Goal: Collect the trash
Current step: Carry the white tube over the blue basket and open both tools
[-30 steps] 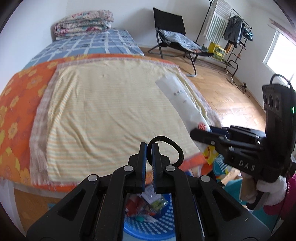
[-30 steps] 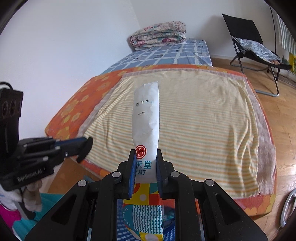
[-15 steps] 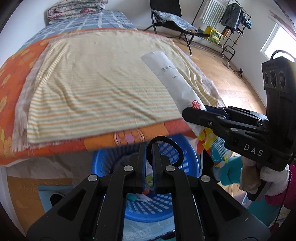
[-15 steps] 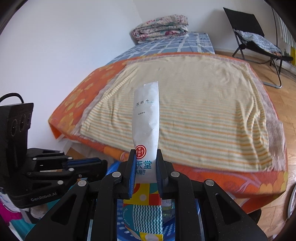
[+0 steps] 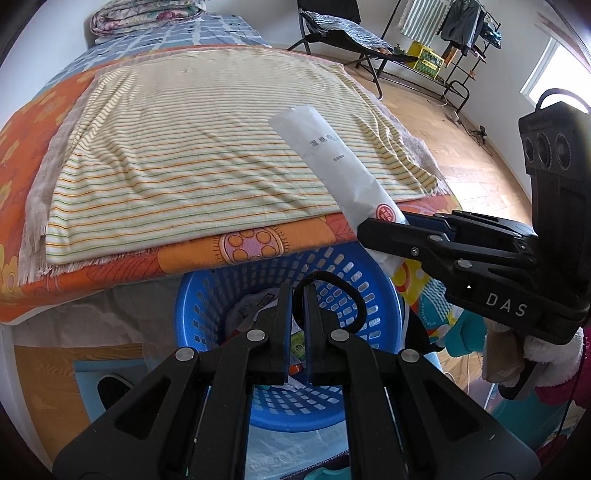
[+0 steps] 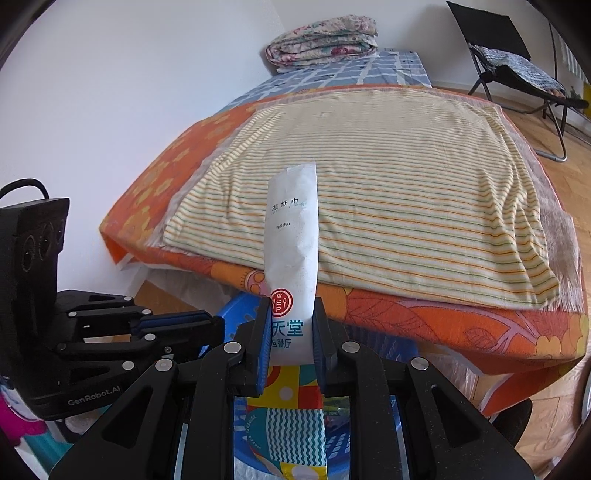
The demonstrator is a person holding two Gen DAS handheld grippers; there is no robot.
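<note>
Below my left gripper (image 5: 298, 291) sits the blue basket (image 5: 384, 295), trash already inside; its jaws are pinched on a black hair tie (image 5: 345, 290). Just to its right, my right gripper (image 6: 290, 314) clamps a white wet-wipe packet (image 6: 293, 236), which juts forward over the bed's striped sheet (image 6: 406, 184).

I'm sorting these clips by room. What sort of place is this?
Most likely a bedroom: a bed with a folded quilt at its far end, a folding chair, and a clothes rack by the window.
</note>
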